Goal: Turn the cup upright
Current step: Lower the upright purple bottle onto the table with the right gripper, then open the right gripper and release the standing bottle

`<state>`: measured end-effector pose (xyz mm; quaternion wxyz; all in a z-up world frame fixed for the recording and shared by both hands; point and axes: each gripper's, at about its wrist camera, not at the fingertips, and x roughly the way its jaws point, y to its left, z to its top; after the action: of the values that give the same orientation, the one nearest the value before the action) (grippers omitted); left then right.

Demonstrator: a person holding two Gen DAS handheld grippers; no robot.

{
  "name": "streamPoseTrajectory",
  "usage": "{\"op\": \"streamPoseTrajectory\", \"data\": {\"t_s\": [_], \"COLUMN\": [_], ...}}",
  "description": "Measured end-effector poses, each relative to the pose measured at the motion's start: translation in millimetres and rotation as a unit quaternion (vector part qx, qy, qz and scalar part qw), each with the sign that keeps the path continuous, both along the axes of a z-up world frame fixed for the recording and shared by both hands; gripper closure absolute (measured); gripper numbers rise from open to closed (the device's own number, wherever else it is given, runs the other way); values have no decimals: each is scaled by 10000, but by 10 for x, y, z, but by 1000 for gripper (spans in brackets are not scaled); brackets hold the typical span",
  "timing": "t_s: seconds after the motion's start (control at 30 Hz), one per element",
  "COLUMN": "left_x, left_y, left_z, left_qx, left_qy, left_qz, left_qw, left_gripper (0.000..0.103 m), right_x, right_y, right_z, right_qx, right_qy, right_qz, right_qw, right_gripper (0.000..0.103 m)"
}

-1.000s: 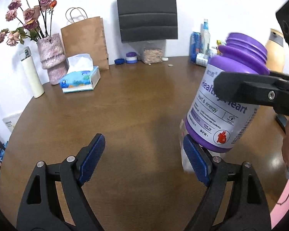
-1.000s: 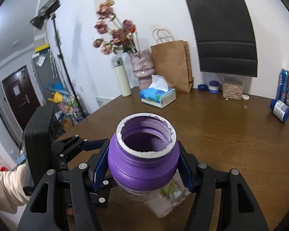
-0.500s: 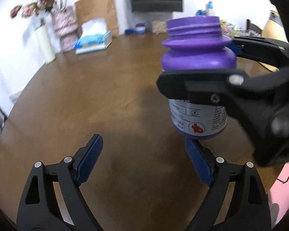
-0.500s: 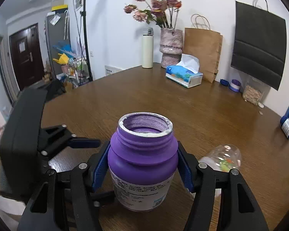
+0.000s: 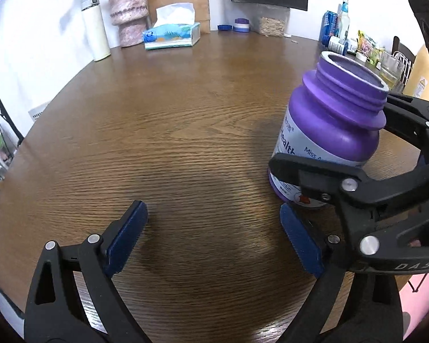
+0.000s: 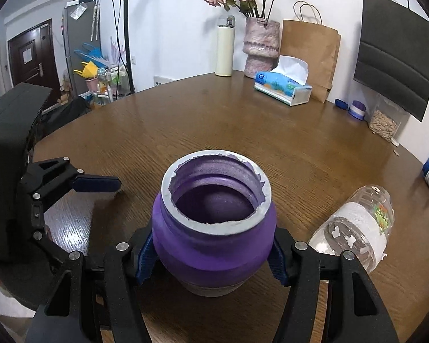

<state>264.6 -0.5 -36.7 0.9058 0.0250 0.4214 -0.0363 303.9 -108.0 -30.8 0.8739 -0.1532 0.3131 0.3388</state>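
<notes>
Right wrist view: the purple jar (image 6: pixel 214 234) is clamped upright by the right gripper (image 6: pixel 211 260); the left gripper (image 5: pixel 214 240) is spread, empty. Released unevenly, it could be toppled near the table (image 6: pixel 214 120) edge.

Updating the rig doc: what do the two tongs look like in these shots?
Both match: black plastic clamp-style arms with triangular cut-outs, silver rivets and ribbed blue pads. The left tongs show that in their own view. The right tongs are the same, and the left view shows embossed lettering on their black body, only partly readable. No cables or sleeves are clearly visible.
</notes>
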Motion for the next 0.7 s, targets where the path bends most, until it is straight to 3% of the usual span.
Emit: {"op": "streamPoseTrajectory", "data": {"t_s": [0.07, 0.2, 0.3, 0.47, 0.7], "left_x": [-34, -164, -299, -429, -540], "left_y": [37, 142, 253, 423, 284], "left_z": [33, 181, 353, 545, 716], "left_qx": [-60, -168, -302, -749, -301], "left_qy": [-51, -365, -854, -1251, -1801], "left_qz": [44, 184, 345, 575, 516], "left_qw": [10000, 9990, 9953, 9876, 9818], "left_gripper": [11, 6, 0, 0, 0], "right_x": [-11, -152, -303, -472, -541], "right_y": [-43, -262, -548, -1008, -1174], "right_z": [47, 224, 387, 522, 604], "right_qx": [73, 379, 585, 595, 718], "right_qy": [-7, -104, -229, -470, -592], "right_qz": [-67, -216, -451, -1065, -1480], "right_qw": [10000, 9990, 9970, 9914, 9846], "right_gripper": [22, 22, 22, 16, 16]}}
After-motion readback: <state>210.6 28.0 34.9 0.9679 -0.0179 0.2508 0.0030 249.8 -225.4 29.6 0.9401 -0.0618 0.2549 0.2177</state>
